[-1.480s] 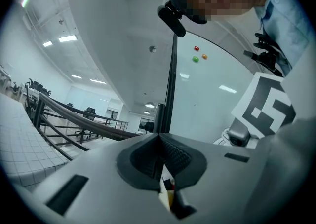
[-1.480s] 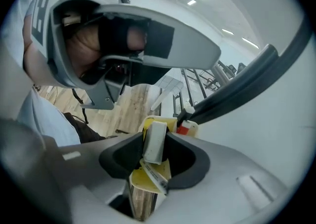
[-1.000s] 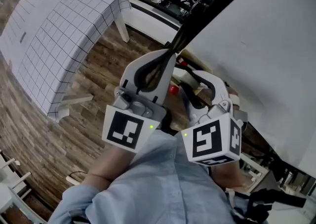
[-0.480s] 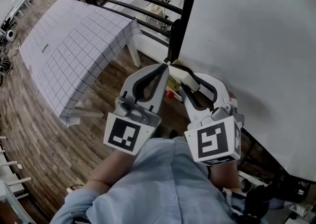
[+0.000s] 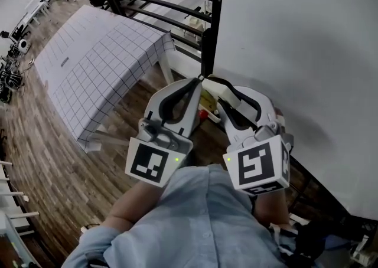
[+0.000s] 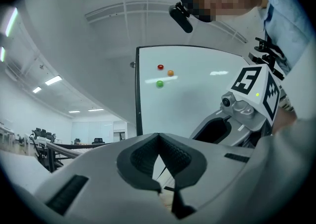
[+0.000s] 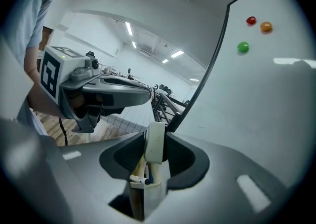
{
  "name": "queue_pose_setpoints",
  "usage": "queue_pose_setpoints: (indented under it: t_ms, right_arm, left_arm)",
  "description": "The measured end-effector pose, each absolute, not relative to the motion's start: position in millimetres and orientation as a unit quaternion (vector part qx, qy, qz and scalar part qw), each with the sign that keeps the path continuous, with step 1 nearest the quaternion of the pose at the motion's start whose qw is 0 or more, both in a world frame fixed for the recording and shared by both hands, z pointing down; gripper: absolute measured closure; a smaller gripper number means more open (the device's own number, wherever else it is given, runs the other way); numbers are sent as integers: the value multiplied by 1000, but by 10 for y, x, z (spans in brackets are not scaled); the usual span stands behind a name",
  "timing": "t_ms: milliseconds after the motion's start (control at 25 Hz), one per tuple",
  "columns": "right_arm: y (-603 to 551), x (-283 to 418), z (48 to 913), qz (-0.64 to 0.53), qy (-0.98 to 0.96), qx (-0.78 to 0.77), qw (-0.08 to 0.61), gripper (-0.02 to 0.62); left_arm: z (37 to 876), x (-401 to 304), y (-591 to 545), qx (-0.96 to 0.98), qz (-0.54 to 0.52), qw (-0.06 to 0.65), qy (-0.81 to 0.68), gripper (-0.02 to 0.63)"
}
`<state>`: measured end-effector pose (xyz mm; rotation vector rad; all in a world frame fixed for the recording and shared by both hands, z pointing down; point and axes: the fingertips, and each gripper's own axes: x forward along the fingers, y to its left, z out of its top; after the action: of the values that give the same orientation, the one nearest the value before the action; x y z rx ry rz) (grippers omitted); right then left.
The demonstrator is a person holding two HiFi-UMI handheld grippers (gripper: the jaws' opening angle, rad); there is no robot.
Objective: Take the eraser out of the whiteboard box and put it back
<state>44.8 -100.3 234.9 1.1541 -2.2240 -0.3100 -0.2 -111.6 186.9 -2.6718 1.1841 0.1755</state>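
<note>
While the white eraser (image 7: 155, 141) sits clamped between the right gripper's (image 7: 156, 155) 2 jaws, the whiteboard box (image 7: 148, 201) with its markers (image 7: 138, 180) shows just beneath those jaws. Beside it, the left gripper (image 6: 159, 139) is closed at its tips, empty. The whiteboard (image 7: 266, 99) stands ahead of both.

An office-like hall is indicated by a large white whiteboard (image 5: 295, 54), a table draped in white grid-lined cloth (image 5: 94, 66), brown wooden plank flooring (image 5: 41, 160) and ceiling strip lights (image 6: 53, 80).
</note>
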Motion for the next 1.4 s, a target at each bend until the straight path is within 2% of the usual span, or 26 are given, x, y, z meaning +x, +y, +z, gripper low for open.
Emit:
queue_pose_setpoints:
  t_ms: [320, 640, 1400]
  right_arm:
    - [-1021, 487, 2437, -113, -842, 427, 310, 463]
    - [-1123, 421, 2698, -91, -842, 403, 347, 463]
    - [-1406, 148, 3543, -43, -797, 334, 501, 460]
  left_arm:
    - [1929, 29, -1137, -906, 57, 98, 408, 607]
    - [2073, -55, -1278, -905, 56, 73, 416, 607]
    - [2460, -389, -1795, -908, 71, -4, 414, 607]
